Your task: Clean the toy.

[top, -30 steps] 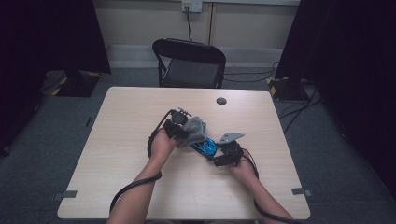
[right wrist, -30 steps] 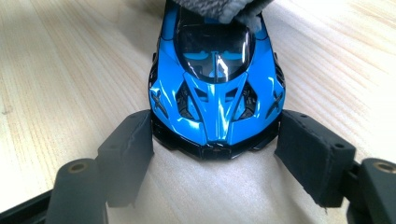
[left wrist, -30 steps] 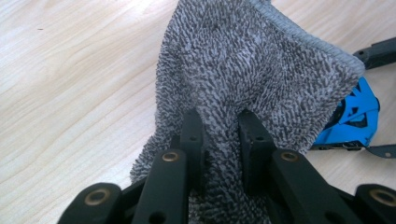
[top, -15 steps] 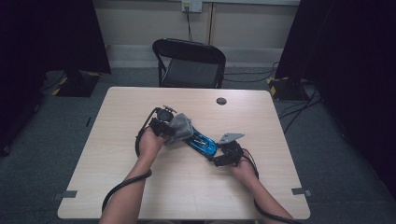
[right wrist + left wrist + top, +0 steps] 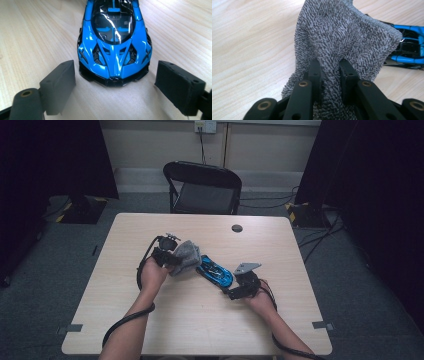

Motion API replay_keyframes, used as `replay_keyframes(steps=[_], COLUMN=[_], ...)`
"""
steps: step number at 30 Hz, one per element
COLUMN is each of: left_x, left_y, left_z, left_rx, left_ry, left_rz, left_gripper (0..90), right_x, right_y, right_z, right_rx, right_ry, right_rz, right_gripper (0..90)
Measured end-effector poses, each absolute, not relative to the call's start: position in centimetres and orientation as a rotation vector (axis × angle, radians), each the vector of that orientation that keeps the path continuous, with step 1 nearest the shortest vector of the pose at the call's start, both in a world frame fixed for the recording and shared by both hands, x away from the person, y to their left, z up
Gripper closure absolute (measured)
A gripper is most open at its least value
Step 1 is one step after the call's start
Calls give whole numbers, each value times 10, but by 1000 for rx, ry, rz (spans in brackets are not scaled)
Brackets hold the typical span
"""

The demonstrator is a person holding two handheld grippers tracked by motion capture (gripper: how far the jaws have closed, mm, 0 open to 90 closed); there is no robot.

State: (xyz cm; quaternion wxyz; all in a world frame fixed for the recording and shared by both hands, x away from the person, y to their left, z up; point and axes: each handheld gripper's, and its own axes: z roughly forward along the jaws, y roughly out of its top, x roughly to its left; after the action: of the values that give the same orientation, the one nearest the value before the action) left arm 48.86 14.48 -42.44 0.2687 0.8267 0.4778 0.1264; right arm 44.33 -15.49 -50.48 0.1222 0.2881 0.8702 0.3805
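High view: counter point(image 5: 150, 330) carries blue toy car point(image 5: 216, 270) mid-surface | left gripper point(image 5: 329, 72) clamped on grey cloth point(image 5: 344, 37), cloth draped at the car's far end | right gripper point(image 5: 115, 87) wide apart, jaws flanking the car's nose, holding nothing

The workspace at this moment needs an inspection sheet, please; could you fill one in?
Surface: light wood table, bare apart from the items below.
Job's things: blue toy car on the table; grey cloth at its far end.
Clutter: small dark round disc near the far edge.
Grippers: left gripper shut on the cloth; right gripper open, jaws either side of the car's nose, not touching.
Cables: black cable along the left forearm; more on the floor at right.
Surroundings: black folding chair, dark curtains, wall socket.
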Motion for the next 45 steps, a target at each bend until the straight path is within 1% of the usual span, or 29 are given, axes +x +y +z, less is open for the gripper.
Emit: replay_keyframes(steps=[10, 14, 17, 20, 30, 32, 35, 45], left_x=[486, 483, 480, 475, 458, 457, 459, 456], left_y=[133, 125, 117, 103, 45, 39, 35, 33], left_z=[-414, -413, -412, -413, -424, -428, -436, -440], left_rx=[2229, 2233, 2248, 2281, 2387, 2423, 2438, 2438], left_ry=[1234, 1205, 1171, 1115, 937, 925, 933, 936], left_rz=[330, 310, 304, 288, 220, 237, 230, 243], left_gripper=[752, 752, 752, 752, 751, 751, 751, 750], right_x=[453, 458, 457, 457, 457, 457, 457, 457], right_y=[-151, -142, -139, -139, -139, -139, -139, -139], right_z=[-498, -504, -505, -505, -505, -505, -505, -505], right_rx=[778, 796, 786, 824, 826, 826, 825, 828], right_ry=[2555, 2571, 2578, 2546, 2543, 2543, 2543, 2541], right_rz=[1145, 1118, 1123, 1133, 1135, 1136, 1136, 1135], right_gripper=[137, 139, 164, 243, 251, 251, 251, 252])
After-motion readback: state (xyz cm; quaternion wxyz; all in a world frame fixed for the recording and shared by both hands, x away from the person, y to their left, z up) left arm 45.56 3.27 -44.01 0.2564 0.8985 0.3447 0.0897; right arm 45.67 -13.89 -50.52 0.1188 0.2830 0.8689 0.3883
